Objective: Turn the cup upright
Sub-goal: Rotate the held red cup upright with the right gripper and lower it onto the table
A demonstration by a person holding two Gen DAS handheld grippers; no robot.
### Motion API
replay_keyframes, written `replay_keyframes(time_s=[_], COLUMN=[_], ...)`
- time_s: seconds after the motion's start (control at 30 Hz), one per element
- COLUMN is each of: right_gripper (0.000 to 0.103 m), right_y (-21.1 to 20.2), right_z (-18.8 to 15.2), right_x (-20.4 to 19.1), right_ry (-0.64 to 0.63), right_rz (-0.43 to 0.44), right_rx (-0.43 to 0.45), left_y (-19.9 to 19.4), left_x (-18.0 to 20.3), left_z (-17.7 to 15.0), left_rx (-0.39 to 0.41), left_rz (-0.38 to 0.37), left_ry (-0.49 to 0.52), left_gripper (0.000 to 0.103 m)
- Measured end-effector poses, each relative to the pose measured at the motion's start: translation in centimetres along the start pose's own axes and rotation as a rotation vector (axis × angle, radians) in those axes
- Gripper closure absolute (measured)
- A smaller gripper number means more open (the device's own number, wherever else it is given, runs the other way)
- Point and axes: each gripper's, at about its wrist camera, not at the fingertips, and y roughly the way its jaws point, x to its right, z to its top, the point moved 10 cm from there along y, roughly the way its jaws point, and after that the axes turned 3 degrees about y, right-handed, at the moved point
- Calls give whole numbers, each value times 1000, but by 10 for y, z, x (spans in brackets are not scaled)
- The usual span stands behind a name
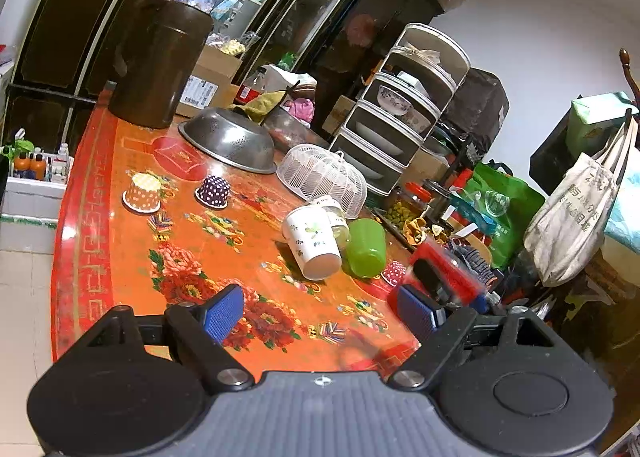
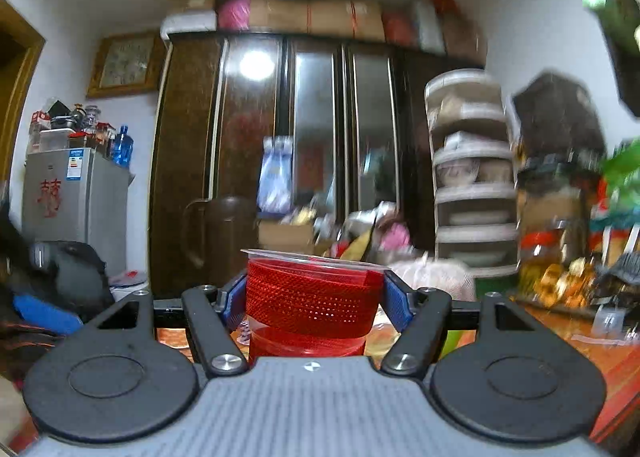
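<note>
My right gripper (image 2: 315, 293) is shut on a clear plastic cup with a red wrap (image 2: 310, 303), held rim up above the table. The same red cup (image 1: 448, 271) shows blurred in the left wrist view, just beyond my right-hand pad. My left gripper (image 1: 320, 311) is open and empty over the orange flowered table (image 1: 120, 241). On the table lie a white printed cup (image 1: 314, 243) and a green cup (image 1: 366, 247) on their sides. An orange dotted cup (image 1: 143, 193), a purple dotted cup (image 1: 214, 191) and a small red dotted cup (image 1: 394, 272) stand upside down.
A steel colander (image 1: 230, 141), a white mesh food cover (image 1: 322, 175) and a dark jug (image 1: 158, 61) stand at the table's back. A tiered dish rack (image 1: 400, 109), jars and bags crowd the right side. A dark cabinet (image 2: 280, 157) stands behind.
</note>
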Motion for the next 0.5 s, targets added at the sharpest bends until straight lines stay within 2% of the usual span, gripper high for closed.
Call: replay_keyframes(time_s=[0.07, 0.27, 0.37, 0.5], right_gripper=[35, 35, 35, 35], right_y=[1, 17, 19, 13], right_z=[-12, -35, -44, -49], right_x=[4, 11, 6, -6], right_ry=[-25, -5, 6, -61], right_rz=[-27, -81, -78, -87], right_rx=[29, -39, -74, -57], left_y=[2, 3, 2, 1], left_x=[0, 4, 3, -2], left_z=[-1, -7, -7, -9], left_rx=[-3, -6, -1, -1], left_rz=[2, -4, -7, -9], left_ry=[-5, 9, -4, -18], left_gripper=[17, 17, 17, 17])
